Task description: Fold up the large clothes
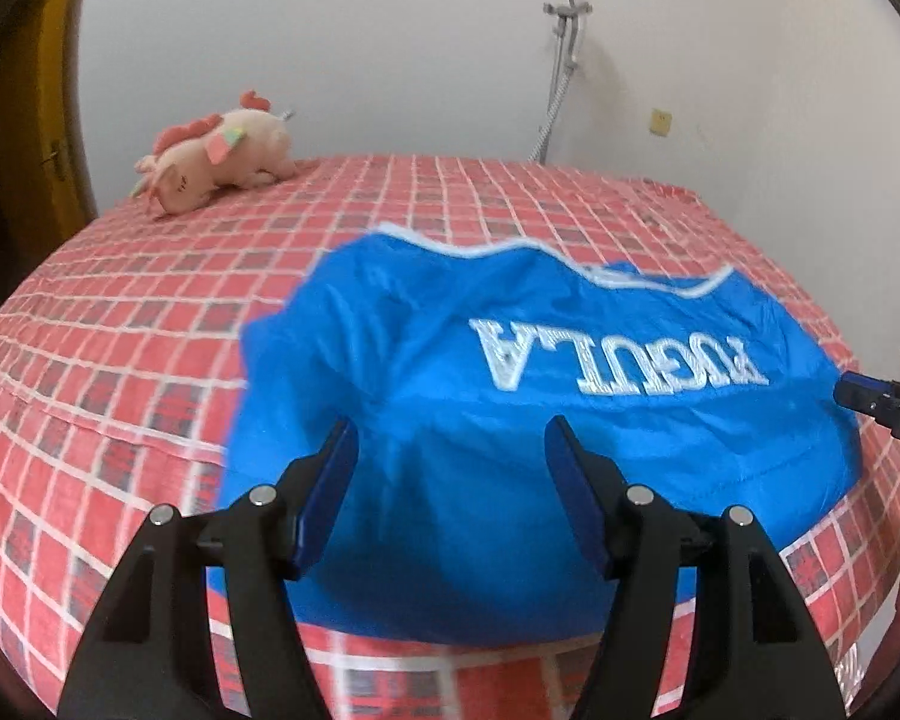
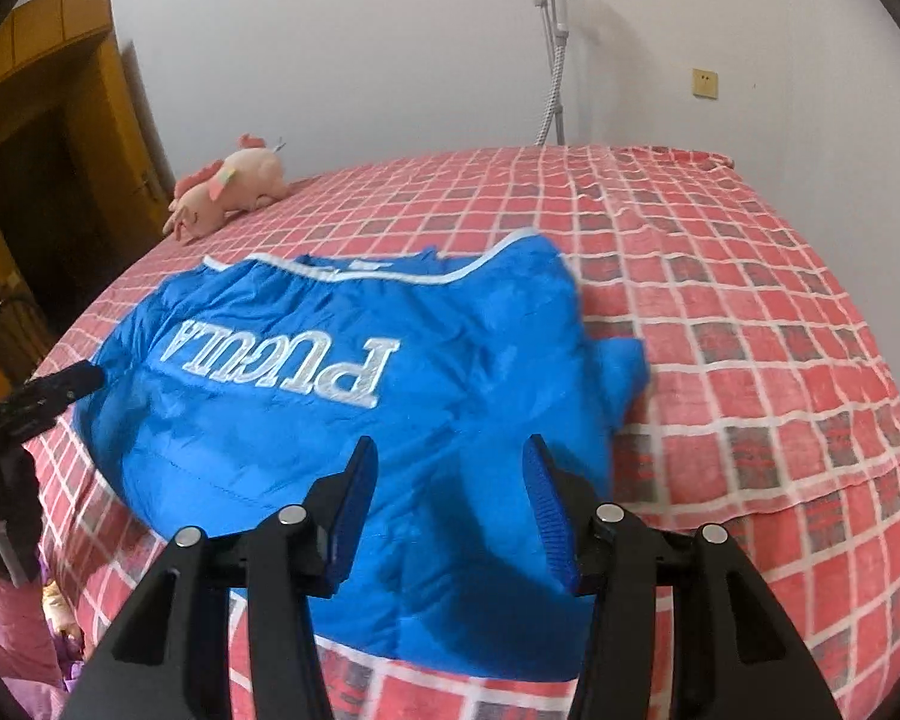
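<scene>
Left gripper (image 1: 450, 450), right gripper (image 2: 450, 468): black plastic linkage arms, silver round pivot pins, blue ribbed fingers (image 2: 546, 504).

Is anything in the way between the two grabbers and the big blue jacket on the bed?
No, nothing visible is. The puffy blue jacket with white letters lies right under the left gripper and right gripper; both jaws are open and empty. The pink plush toy lies far off on the red checked bedsheet.

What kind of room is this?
Most likely a bedroom: a bed with a red checked sheet, a pink plush toy lying on it, and a wooden door at the side.
</scene>
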A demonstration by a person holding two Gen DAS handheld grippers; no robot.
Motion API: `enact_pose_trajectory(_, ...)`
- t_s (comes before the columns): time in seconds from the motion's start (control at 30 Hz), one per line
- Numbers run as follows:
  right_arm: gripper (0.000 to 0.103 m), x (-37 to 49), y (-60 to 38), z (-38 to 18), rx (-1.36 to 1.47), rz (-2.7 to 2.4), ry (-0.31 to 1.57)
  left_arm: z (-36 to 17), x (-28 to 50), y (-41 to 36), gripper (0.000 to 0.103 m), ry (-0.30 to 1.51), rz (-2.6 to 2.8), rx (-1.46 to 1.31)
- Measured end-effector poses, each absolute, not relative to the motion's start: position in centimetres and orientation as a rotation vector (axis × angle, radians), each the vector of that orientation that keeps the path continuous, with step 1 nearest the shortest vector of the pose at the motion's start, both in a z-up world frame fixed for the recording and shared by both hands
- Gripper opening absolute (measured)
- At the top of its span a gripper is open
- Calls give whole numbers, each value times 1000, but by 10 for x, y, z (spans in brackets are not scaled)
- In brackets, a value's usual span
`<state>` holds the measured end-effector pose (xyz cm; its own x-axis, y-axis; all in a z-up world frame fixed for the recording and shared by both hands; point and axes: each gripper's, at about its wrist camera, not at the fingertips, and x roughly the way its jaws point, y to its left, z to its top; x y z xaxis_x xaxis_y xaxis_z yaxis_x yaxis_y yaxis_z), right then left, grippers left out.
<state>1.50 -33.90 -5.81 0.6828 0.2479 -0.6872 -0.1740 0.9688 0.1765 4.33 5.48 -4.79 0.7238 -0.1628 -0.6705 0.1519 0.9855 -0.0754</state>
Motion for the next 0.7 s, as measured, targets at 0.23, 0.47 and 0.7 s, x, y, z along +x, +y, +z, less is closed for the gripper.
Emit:
enact_pose_trajectory(0.23, 49, 20, -334, -75, 76, 187, 791, -72, 52, 42, 65, 783, -137, 29)
enact_pose_trajectory(0.47, 49, 22, -334, -93, 74, 183, 786, -81, 53, 38, 65, 777, -123, 66)
enact_pose_trajectory(0.7, 49, 23, -329, -102, 60, 155, 774, -87, 56, 40, 65, 774, -129, 57)
